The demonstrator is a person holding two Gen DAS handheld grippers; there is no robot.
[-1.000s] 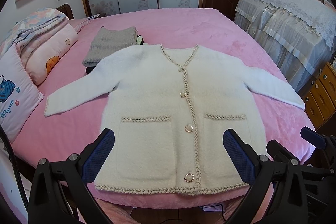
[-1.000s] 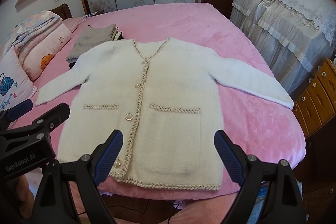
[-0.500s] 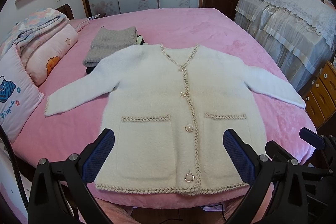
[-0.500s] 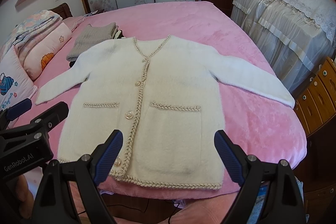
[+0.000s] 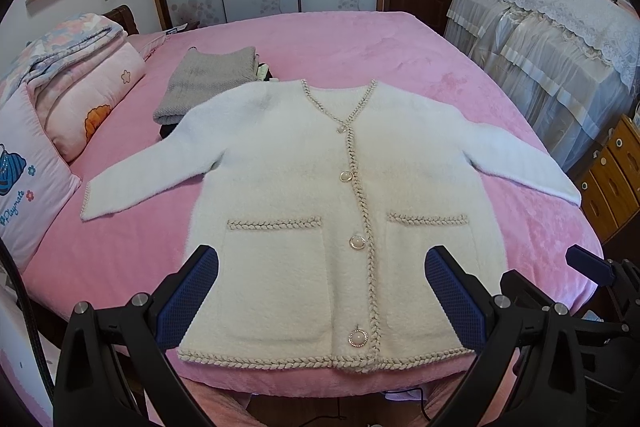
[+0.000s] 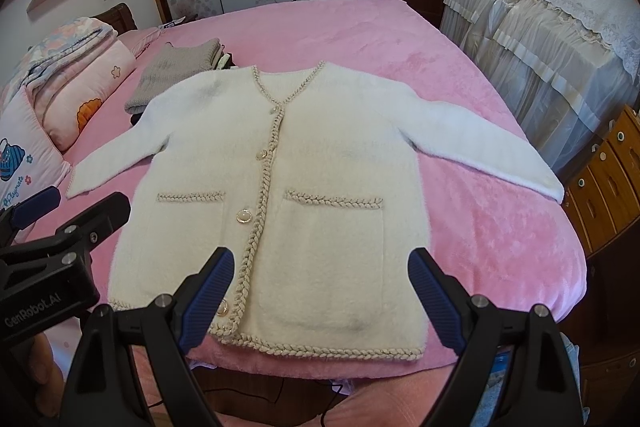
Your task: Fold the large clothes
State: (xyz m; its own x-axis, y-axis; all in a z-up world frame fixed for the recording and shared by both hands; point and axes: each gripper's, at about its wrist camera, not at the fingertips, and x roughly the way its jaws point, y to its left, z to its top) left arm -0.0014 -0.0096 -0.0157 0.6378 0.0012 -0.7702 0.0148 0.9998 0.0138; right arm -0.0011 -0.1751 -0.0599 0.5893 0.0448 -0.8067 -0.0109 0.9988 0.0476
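A cream fuzzy cardigan (image 5: 316, 187) (image 6: 320, 163) with braided trim, pearl buttons and two patch pockets lies flat and buttoned on the pink bed (image 5: 360, 47), both sleeves spread out to the sides. My left gripper (image 5: 320, 301) hovers open above the hem, over the left pocket and button line, holding nothing. My right gripper (image 6: 320, 301) hovers open above the hem near the right pocket, also holding nothing. In the right wrist view the left gripper's body (image 6: 52, 255) shows at the left edge.
A folded grey knit (image 5: 208, 83) sits on other dark clothes beyond the cardigan's left shoulder. Pillows and a folded quilt (image 5: 72, 83) line the bed's left side. A lace-covered piece of furniture (image 5: 560, 39) and wooden drawers (image 5: 616, 179) stand to the right.
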